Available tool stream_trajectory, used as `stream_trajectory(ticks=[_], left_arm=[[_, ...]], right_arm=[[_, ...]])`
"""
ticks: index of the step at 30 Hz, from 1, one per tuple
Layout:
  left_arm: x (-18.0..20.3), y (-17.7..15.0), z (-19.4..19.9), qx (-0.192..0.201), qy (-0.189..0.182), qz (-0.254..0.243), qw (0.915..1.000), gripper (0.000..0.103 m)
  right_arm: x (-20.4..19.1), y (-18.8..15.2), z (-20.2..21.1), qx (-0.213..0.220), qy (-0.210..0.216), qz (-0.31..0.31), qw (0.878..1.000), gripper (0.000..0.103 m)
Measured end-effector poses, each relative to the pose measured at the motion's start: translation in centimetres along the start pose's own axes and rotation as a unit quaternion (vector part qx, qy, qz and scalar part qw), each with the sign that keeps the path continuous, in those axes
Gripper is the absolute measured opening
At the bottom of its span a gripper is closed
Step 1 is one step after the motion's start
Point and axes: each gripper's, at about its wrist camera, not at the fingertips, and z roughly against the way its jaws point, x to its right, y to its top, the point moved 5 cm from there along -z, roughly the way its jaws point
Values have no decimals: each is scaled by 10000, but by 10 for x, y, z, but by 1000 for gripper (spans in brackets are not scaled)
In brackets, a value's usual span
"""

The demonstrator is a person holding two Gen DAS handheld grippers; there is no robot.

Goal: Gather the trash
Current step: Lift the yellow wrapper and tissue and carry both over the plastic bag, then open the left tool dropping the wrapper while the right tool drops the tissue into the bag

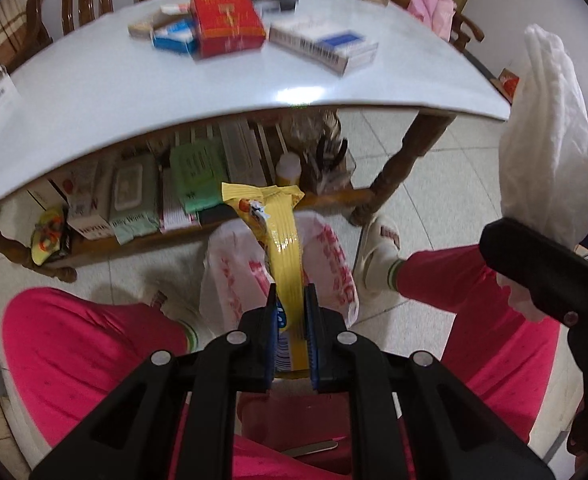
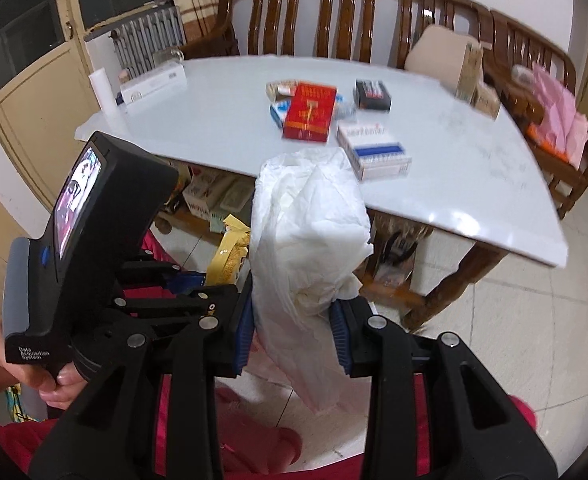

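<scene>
My left gripper (image 1: pixel 289 300) is shut on a yellow snack wrapper (image 1: pixel 281 236) and holds it over a white plastic bag with red print (image 1: pixel 334 276) that sits on the floor between the person's feet. The wrapper also shows in the right wrist view (image 2: pixel 229 256). My right gripper (image 2: pixel 291 320) is shut on a crumpled white tissue (image 2: pixel 310 240), held upright in front of the table. The tissue also shows at the right of the left wrist view (image 1: pixel 550 148), above the right gripper's black body (image 1: pixel 542 264).
A white table (image 2: pixel 454 176) holds a red box (image 2: pixel 308 110), a white and blue box (image 2: pixel 374 152), a black box (image 2: pixel 372 94) and small packs. Its lower shelf (image 1: pixel 197 232) holds wipes and boxes. Wooden benches (image 2: pixel 334 16) stand behind. The person's pink-clad legs (image 1: pixel 85 340) flank the bag.
</scene>
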Motion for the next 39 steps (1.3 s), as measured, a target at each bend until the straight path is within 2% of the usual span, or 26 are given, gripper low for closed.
stream_trajectory(ticks=[13, 23, 39], left_arm=[[-15, -5, -63, -624, 29, 189, 9979, 13], [-31, -6, -118, -1159, -11, 478, 9921, 12], [-55, 5, -201, -1873, 96, 934, 9778, 13]], right_arm=[[12, -32, -66, -614, 198, -481, 9968, 33], [30, -51, -113, -1055, 213, -812, 9909, 33], [44, -88, -199, -1944, 418, -1351, 9707, 33]])
